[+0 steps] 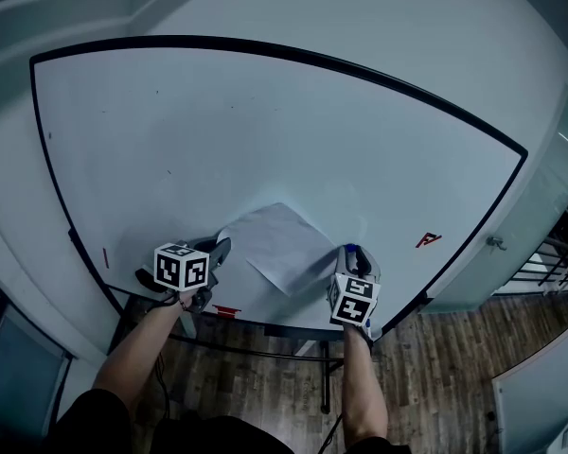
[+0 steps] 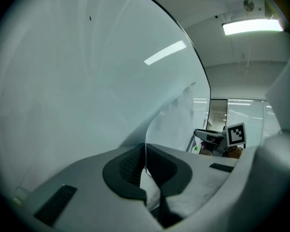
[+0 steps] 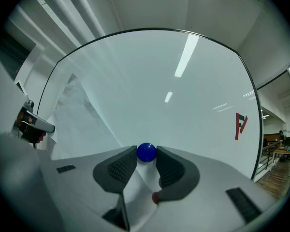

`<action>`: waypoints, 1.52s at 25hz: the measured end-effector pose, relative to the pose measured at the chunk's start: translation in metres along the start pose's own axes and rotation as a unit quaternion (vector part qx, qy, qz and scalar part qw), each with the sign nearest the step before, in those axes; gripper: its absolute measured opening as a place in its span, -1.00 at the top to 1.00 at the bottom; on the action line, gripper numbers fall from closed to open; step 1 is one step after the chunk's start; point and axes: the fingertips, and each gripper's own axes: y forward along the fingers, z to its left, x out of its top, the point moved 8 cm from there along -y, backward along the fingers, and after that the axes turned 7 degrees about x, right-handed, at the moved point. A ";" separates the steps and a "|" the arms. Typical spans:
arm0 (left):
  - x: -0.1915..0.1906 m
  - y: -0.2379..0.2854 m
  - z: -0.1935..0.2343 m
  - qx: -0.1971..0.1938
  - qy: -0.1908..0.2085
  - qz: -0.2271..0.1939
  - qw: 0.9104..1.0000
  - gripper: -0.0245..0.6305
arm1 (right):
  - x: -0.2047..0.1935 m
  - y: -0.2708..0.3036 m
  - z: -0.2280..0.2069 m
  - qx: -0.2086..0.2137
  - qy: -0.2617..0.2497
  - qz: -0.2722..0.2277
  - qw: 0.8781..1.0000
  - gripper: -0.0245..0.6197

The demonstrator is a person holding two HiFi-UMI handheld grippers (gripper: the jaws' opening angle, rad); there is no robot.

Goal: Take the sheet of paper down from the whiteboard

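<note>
Left claw [image 2: 145,166] pinched shut on the left edge of the sheet of paper [image 1: 279,244], sheet bowing off the whiteboard [image 1: 265,130] between both claws, right claw [image 3: 146,163] clamped round a blue magnet [image 3: 146,152], red mark [image 3: 240,124] on the board to its right.

Black-framed whiteboard [image 1: 265,130] bearing sheet of paper [image 1: 279,244] low at centre, blue magnet [image 3: 146,152] at paper's right corner, red mark [image 1: 428,240] farther right, red stroke [image 1: 105,256] far left.

- The room is bright; a long ceiling light [image 2: 253,26] shines up top.
- White streaks of glare sit on the whiteboard [image 3: 154,91].
- All pictures bend round, with dark corners.
</note>
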 end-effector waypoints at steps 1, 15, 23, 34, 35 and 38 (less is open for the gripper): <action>0.000 -0.001 0.001 0.001 0.001 -0.001 1.000 0.86 | 0.000 0.000 0.000 -0.001 -0.001 0.001 1.000 0.50; -0.003 -0.008 0.006 0.007 0.015 0.003 1.000 0.86 | 0.002 -0.002 0.001 0.008 0.007 -0.008 1.000 0.45; -0.002 -0.013 0.003 0.011 0.035 0.007 0.999 0.86 | -0.001 -0.020 0.002 0.008 0.015 -0.025 1.000 0.44; -0.014 -0.022 -0.014 0.001 0.063 0.025 0.998 0.86 | -0.023 -0.045 0.009 0.021 0.029 -0.015 0.999 0.48; -0.015 -0.023 -0.016 0.000 0.066 0.027 0.997 0.86 | -0.027 -0.047 0.009 0.022 0.030 -0.012 0.999 0.51; -0.021 -0.025 -0.021 -0.001 0.074 0.033 0.997 0.86 | -0.037 -0.053 0.009 0.023 0.034 -0.001 0.999 0.58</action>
